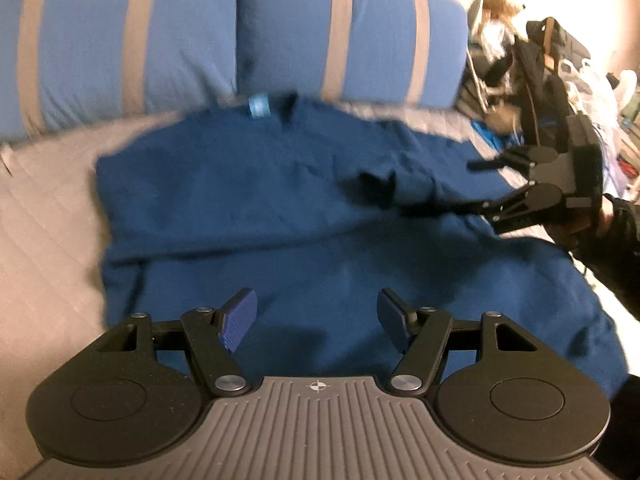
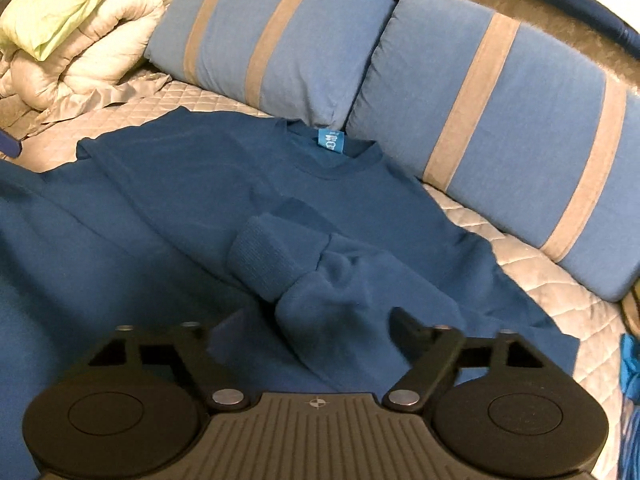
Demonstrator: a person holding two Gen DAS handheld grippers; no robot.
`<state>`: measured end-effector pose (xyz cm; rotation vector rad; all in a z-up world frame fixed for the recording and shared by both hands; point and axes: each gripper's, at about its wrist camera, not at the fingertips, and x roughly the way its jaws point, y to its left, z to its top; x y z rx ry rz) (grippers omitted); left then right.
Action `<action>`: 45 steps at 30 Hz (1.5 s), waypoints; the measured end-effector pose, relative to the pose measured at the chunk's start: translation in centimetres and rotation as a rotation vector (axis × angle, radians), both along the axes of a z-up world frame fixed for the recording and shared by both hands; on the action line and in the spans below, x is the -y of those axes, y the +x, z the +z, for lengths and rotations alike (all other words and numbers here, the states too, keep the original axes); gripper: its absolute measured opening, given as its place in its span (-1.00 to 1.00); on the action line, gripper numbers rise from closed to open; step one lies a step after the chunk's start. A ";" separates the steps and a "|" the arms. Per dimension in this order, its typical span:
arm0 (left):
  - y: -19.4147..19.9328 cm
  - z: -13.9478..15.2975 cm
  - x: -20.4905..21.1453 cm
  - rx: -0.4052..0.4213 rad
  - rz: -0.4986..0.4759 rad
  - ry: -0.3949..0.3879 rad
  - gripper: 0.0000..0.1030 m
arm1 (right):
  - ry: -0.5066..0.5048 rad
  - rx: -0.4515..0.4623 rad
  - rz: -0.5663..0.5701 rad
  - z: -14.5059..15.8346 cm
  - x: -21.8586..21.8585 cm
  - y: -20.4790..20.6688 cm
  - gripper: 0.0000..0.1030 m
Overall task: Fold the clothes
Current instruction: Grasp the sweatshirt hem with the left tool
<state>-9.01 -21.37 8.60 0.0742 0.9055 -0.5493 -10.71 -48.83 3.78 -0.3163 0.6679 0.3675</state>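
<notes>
A dark blue sweatshirt (image 1: 304, 216) lies spread on a quilted bed, collar with a light blue label (image 1: 259, 105) toward the pillows. My left gripper (image 1: 316, 316) is open and empty just above the lower body of the sweatshirt. In the right wrist view the sweatshirt (image 2: 192, 184) has one sleeve (image 2: 320, 280) folded across its front, ribbed cuff (image 2: 272, 256) in the middle. My right gripper (image 2: 308, 328) is open around the bunched sleeve; its left finger is hidden by the cloth. The right gripper also shows in the left wrist view (image 1: 476, 184), jaws apart.
Two blue pillows with grey stripes (image 2: 500, 128) lean along the head of the grey quilted bed (image 2: 560, 292). A bunched pale duvet (image 2: 80, 52) lies at the far left. Bags and clutter (image 1: 552, 64) stand beside the bed on the right.
</notes>
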 end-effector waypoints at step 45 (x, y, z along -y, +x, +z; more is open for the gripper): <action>18.2 -11.5 9.9 -0.625 0.323 -0.705 -0.89 | 0.009 0.144 -0.234 0.7 8.7 -5.8 1.00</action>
